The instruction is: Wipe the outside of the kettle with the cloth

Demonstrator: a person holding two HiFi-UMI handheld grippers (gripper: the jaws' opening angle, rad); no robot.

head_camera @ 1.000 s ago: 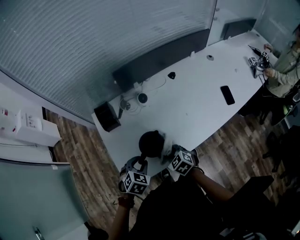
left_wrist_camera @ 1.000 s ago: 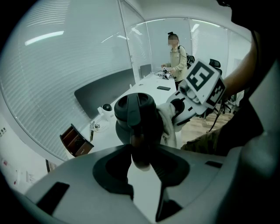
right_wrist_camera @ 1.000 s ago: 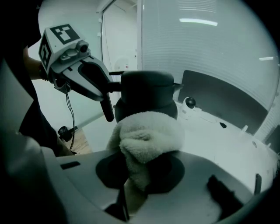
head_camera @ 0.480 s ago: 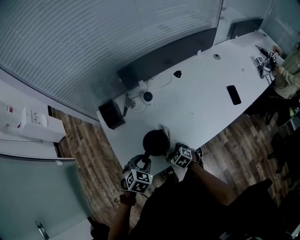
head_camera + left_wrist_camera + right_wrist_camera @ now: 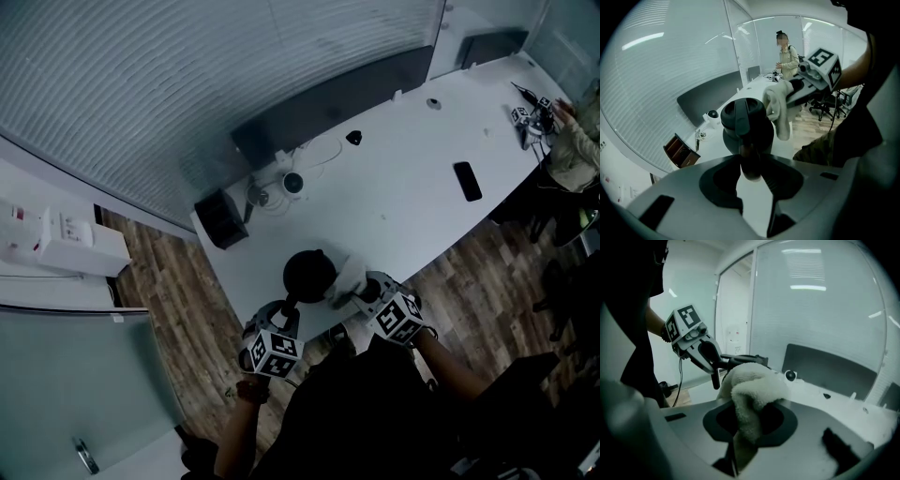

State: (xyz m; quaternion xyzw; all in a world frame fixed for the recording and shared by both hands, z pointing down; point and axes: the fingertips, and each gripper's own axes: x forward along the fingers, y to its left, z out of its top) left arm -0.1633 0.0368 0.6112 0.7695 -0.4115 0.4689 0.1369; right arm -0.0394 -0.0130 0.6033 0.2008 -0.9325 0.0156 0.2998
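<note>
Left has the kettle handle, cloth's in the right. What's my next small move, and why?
Probably press the cloth against the side of the kettle and stroke downward. The left gripper clamps the handle, steadying it. The right gripper holds the cloth bunched beside the upper body, and contact there isn't clear.

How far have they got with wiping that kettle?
Done: the left gripper grips the kettle by its handle, and the right gripper clamps the cloth. In hand: the cloth is up beside the kettle's top. Left: I can't tell how much of the outside is wiped.
</note>
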